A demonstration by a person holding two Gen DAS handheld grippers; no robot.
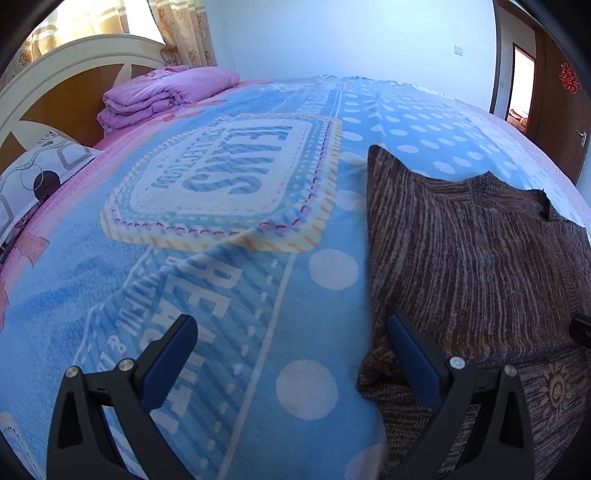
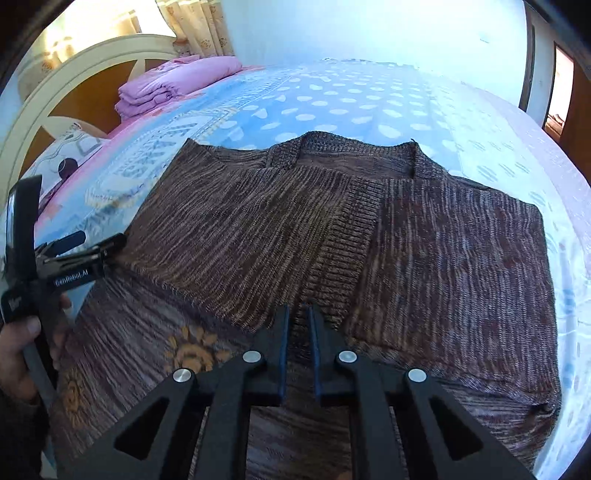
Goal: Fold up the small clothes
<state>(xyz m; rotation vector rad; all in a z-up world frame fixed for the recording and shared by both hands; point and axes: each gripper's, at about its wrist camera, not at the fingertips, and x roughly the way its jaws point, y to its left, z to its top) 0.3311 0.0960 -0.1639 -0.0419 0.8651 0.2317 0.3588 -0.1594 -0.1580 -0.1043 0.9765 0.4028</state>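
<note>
A brown knit cardigan (image 2: 295, 229) is spread flat on the blue dotted blanket (image 1: 221, 258) of a bed, its neckline turned toward the far edge of the bed and its hem toward the camera. Its long axis runs from neckline to hem, away from the viewer, and its ribbed front band (image 2: 347, 251) follows the same line. One side panel is seen folded in over the middle.

The left tool (image 1: 291, 332) is held wide, with nothing between its jaws, just over the blanket beside the cardigan's near edge; one blue finger (image 1: 413, 354) is seen over the knit. The right tool (image 2: 297, 332) is drawn nearly closed above the cardigan's lower middle; whether cloth is pinched cannot be told.

Beyond the cardigan, a folded pink quilt (image 2: 173, 83) is laid by the cream headboard (image 2: 74, 74). Patterned curtains (image 2: 199, 26), a pale wall and a wooden door (image 1: 554, 92) are seen behind.
</note>
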